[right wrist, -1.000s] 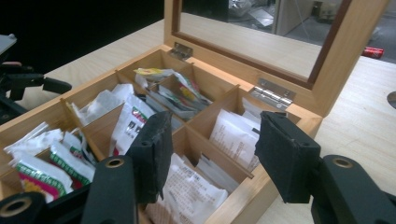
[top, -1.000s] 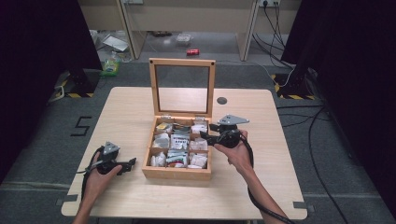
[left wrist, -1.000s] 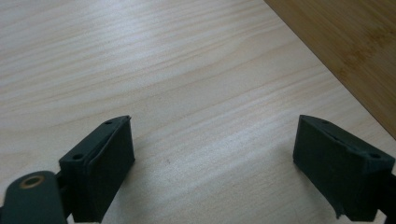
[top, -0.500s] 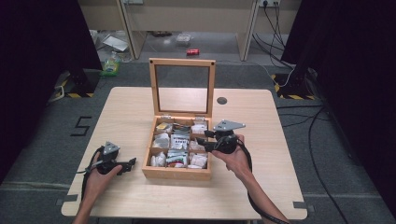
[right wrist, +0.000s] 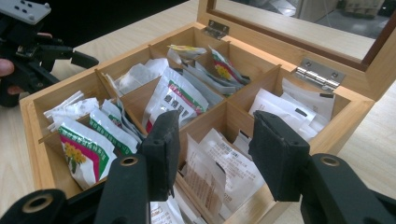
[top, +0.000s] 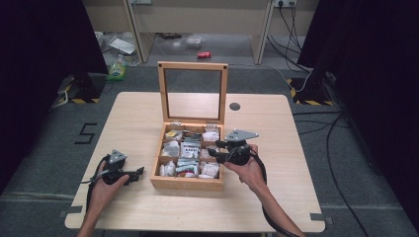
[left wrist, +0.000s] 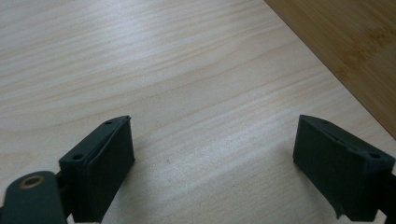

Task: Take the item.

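A: Right gripper view first: we see the right gripper with its fingers part-spread, having just been closing, and between them, farther off, a white packet standing in the near compartment of the wooden box. The pads touch nothing.

B: Agreed. The packet lies just ahead of and below the fingertips, centre-bottom of that frame, its long side running up and leaning toward the upper left. We'd judge the fingers must sink straight onto it.

A: In the high view the right gripper sits over the box's lower right corner, right of frame centre, hand angled in from the lower right and pointing left.

B: The left gripper rests at lower left on the worktop, well apart from the box. So the right hand is far nearer.

A: In the left gripper view its fingers stand spread over bare worktop, holding nothing.
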`<state>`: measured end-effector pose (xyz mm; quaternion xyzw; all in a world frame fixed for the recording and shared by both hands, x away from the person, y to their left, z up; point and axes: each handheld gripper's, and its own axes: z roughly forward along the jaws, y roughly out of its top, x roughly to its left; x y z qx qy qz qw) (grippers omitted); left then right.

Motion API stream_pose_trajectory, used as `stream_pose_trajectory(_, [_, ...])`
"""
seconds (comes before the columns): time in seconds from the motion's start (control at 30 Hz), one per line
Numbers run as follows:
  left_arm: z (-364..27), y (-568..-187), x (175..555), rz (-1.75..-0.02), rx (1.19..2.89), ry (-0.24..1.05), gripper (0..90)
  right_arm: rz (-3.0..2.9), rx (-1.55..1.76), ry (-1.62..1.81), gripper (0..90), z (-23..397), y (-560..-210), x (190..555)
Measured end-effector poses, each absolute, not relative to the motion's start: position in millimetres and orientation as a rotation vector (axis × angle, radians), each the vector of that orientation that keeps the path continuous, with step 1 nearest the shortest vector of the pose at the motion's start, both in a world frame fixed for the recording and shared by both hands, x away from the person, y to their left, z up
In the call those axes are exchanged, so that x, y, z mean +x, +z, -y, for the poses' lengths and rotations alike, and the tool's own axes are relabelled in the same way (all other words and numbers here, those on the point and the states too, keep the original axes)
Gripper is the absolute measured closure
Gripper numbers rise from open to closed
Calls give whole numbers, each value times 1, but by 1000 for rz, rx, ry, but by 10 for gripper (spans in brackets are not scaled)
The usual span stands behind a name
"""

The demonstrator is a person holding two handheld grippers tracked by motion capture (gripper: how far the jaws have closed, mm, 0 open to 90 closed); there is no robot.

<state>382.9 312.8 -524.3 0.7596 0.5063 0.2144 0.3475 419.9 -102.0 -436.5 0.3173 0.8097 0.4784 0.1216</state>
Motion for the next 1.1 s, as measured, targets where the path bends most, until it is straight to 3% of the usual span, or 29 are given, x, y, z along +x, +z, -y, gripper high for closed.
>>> stream_pose_trajectory(1.1, [-313,-524,383,-1314,1971,559,116,-2519,822,1186,679,88,-450,435])
